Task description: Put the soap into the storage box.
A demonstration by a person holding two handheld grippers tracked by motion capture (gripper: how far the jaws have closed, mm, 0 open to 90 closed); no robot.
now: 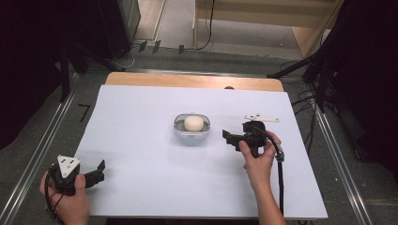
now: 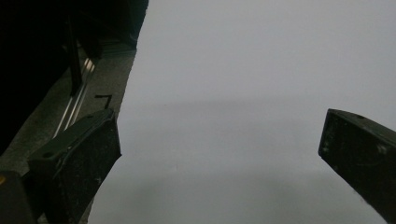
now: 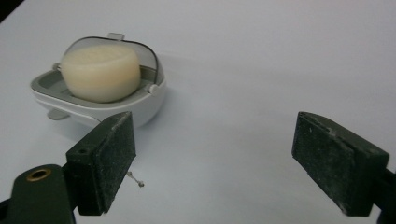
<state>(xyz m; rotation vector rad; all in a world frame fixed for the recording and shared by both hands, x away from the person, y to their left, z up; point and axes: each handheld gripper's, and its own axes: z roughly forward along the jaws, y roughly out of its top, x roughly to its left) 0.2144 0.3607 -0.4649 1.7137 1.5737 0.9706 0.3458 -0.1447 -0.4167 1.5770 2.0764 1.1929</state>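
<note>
From above, I see my right gripper [image 1: 228, 137] just beside the soap dish [image 1: 191, 132], its jaws pointing at the dish from the right, not touching it. My left gripper [image 1: 97, 170] sits well apart at the near left corner of the white table [image 1: 141, 154], jaws spread and holding nothing. A flat white bracket [image 1: 261, 117] lies behind my right hand [image 1: 258, 161].

My right gripper view brings the dish [image 3: 100, 105] close: a white oval tray with a grey inner rack and a clear smoky lid tipped up behind it. On the rack rests a round cream-coloured bar of soap [image 3: 101, 72], matte, with a shallow dip on top. My two black jaws stand wide open there, empty, the dish beyond the left one. A tiny bit of wire or thread [image 3: 135, 178] lies on the table by that jaw; I cannot make out what it is.

My left gripper view gives me bare table between its open jaws, plus a strip of grey floor [image 2: 100, 84] and a metal rail [image 2: 77, 109] beyond the edge. The right jaw there is cut off by the frame, and the far left is too dark to read.
</note>
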